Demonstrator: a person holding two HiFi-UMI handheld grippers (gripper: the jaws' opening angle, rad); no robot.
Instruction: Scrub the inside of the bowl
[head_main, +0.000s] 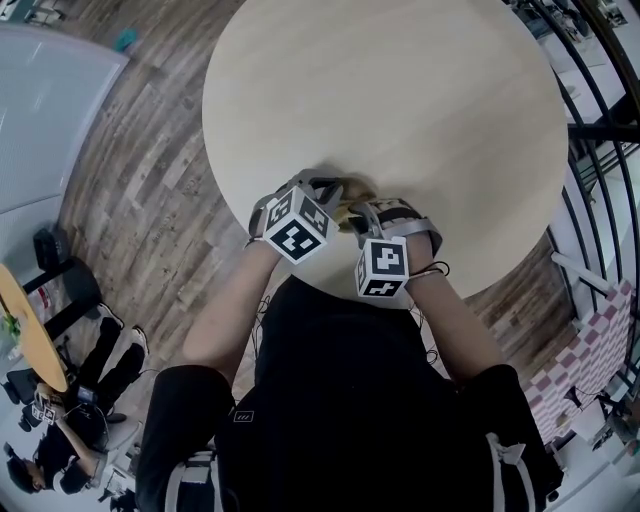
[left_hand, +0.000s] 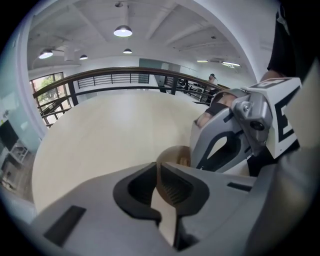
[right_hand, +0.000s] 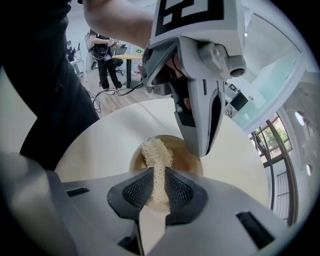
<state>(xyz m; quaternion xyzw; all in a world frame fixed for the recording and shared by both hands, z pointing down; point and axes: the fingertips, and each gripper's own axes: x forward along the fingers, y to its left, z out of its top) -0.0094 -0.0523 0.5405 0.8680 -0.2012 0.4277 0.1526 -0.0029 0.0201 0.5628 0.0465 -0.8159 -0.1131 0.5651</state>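
Jaws on your right gripper (right_hand: 159, 182) clench the scrub pad (right_hand: 156, 157), dipped into the bowl (right_hand: 187, 162) just ahead; left gripper (left_hand: 157, 175) jaws pinch its rim. Scrubbing seems under way, unfinished.

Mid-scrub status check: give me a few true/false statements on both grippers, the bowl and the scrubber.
1. The left gripper is shut on the rim of the bowl. True.
2. The right gripper is empty. False: it is shut on a scrub pad.
3. The scrub pad reaches down into the bowl. True.
4. The bowl stands at the far edge of the table. False: it is at the near edge, right in front of the person.
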